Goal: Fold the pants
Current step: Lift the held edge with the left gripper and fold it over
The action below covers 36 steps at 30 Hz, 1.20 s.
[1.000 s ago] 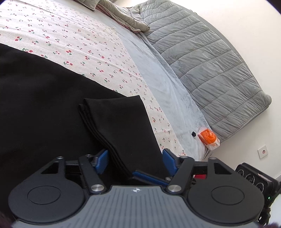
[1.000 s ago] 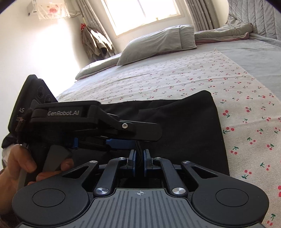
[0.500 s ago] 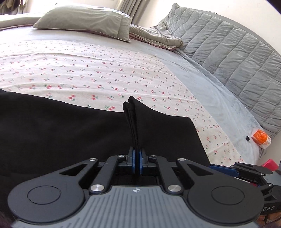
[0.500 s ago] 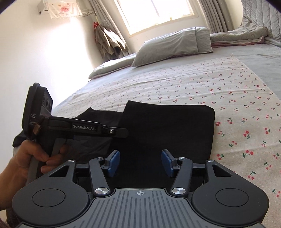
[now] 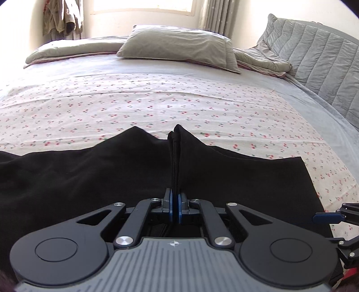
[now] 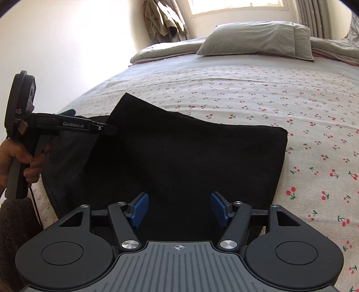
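Note:
Black pants (image 5: 67,179) lie on the cherry-print sheet (image 5: 157,105) of a bed. My left gripper (image 5: 175,202) is shut on a folded edge of the pants and lifts it, so the cloth stands up in a ridge between the pads. In the right wrist view the left gripper (image 6: 112,129) holds a raised corner of the pants (image 6: 179,157) at the left. My right gripper (image 6: 179,207) is open and empty, low over the near part of the pants. One of its blue fingers (image 5: 327,218) shows at the right edge of the left wrist view.
A grey pillow (image 5: 177,48) and a rolled grey duvet (image 5: 262,60) lie at the head of the bed. A quilted grey headboard (image 5: 325,67) runs along the right. Clothes (image 6: 166,20) hang by the window. A white wall (image 6: 56,56) stands at the left.
My left gripper shut on the folded pants edge and lifted it, swinging to face the pillows. My right gripper let go of the cloth, opened, and drew back.

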{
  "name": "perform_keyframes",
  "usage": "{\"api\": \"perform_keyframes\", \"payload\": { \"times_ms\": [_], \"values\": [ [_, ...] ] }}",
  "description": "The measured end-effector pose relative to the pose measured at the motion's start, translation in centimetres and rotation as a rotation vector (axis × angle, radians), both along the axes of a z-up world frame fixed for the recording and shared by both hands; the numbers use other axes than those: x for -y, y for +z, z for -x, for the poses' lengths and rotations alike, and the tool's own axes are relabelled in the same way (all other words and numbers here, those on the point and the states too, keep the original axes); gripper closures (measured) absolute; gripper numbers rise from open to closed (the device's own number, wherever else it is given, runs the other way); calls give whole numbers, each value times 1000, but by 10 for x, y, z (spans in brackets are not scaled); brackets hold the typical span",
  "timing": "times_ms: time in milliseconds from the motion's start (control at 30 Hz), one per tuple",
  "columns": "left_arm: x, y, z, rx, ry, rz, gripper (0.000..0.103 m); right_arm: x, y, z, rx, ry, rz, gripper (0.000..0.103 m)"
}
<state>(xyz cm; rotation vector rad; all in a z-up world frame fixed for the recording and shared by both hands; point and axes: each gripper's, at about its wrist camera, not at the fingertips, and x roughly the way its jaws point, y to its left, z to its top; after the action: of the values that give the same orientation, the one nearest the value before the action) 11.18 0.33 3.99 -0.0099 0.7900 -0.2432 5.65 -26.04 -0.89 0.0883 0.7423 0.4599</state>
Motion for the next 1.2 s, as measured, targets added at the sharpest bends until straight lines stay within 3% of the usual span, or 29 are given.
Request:
{"api": "perform_keyframes", "payload": {
  "times_ms": [400, 833, 933, 1100, 1200],
  "values": [
    [-121, 9, -18, 5, 239, -117, 98, -58, -3, -18, -10, 78, 40, 35],
    [-223, 17, -40, -4, 490, -279, 98, -75, -10, -26, -33, 108, 39, 35],
    [-238, 16, -44, -1, 535, -294, 98, -76, -12, -27, -40, 111, 40, 35],
    [-242, 4, -58, 10, 597, -387, 98, -78, -10, -27, -39, 113, 42, 33],
    [-237, -3, -61, 3, 584, -430, 93, -79, -7, -28, -42, 113, 36, 33]
  ]
}}
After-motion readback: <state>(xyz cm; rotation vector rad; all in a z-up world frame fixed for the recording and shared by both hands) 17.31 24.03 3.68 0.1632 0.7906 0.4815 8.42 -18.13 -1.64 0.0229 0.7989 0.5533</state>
